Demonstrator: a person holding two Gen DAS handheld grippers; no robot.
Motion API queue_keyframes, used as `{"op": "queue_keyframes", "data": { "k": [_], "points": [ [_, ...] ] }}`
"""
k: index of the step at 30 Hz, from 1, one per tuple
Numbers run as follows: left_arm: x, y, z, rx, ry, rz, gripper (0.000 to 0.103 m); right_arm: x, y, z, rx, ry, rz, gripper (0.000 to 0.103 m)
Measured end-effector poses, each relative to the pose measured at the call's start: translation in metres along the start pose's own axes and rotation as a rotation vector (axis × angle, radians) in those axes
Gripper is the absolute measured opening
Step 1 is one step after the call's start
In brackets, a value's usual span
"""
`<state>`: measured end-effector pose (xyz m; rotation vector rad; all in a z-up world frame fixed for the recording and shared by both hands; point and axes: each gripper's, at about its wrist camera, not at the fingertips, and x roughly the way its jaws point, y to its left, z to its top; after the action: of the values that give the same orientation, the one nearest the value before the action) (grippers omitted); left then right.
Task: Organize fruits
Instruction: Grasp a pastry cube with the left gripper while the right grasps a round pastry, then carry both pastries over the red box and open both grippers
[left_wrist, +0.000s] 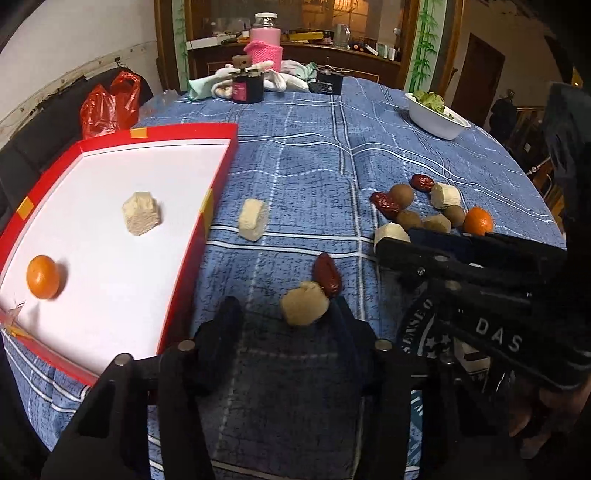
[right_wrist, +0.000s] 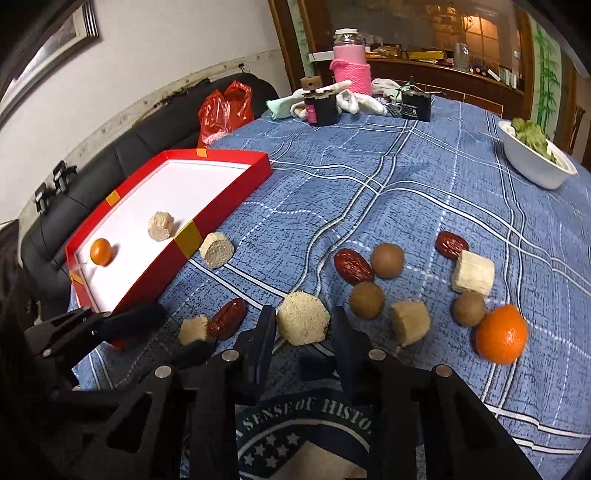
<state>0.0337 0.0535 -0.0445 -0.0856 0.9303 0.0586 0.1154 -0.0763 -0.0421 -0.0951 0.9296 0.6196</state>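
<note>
Fruit status: the pale hexagonal fibrous chunk sits on the near edge of the blue checked tablecloth, centre. The right gripper straddles it with both fingers against its sides. I read that as clamped and ready to lift.

A smaller beige chunk lies to its left, touching a wrinkled dark red date. The left gripper brackets this chunk with jaws apart. The chunk rests against the right finger, with a clear gap on the left, so there is no grip yet.

Destination, as I judge it: the shallow red cardboard tray with a white floor, far left. It already holds a small orange mandarin and one beige chunk, well apart.

Another pale chunk waits just outside the tray's right wall.

Remaining heap, right: brown round fruits, more dates, chunks and a larger mandarin. Most of the sorting is still ahead.

Risk: the date touches the left target and may be dragged along.
</note>
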Motion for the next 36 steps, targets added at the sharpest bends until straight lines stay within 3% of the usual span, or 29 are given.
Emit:
{"op": "queue_keyframes", "data": {
  "k": [4,7,12,18,24,29,36],
  "points": [
    [0.004,-0.007,0.0,0.037,0.012,0.016,0.026,-0.002,0.0,0.0,0.004,-0.012,0.023,0.03],
    [0.002,-0.012,-0.002,0.064,-0.004,0.042,0.025,-0.003,-0.003,0.001,0.015,-0.017,0.039,0.03],
    [-0.006,-0.01,-0.003,0.059,-0.012,0.024,0.025,-0.009,-0.003,0.002,0.022,-0.039,0.049,0.03],
    [-0.036,-0.003,-0.001,0.036,-0.08,-0.004,0.025,-0.012,-0.001,0.002,0.023,-0.049,0.034,0.031],
    [-0.064,0.04,0.008,-0.095,-0.176,0.054,0.025,-0.023,0.011,0.006,0.017,-0.073,0.025,0.031],
    [-0.062,0.084,0.008,-0.236,-0.18,0.14,0.025,-0.031,0.046,0.022,-0.038,-0.116,0.067,0.03],
    [-0.057,0.121,0.0,-0.318,-0.171,0.159,0.025,-0.005,0.111,0.057,-0.117,-0.136,0.145,0.03]
  ]
}}
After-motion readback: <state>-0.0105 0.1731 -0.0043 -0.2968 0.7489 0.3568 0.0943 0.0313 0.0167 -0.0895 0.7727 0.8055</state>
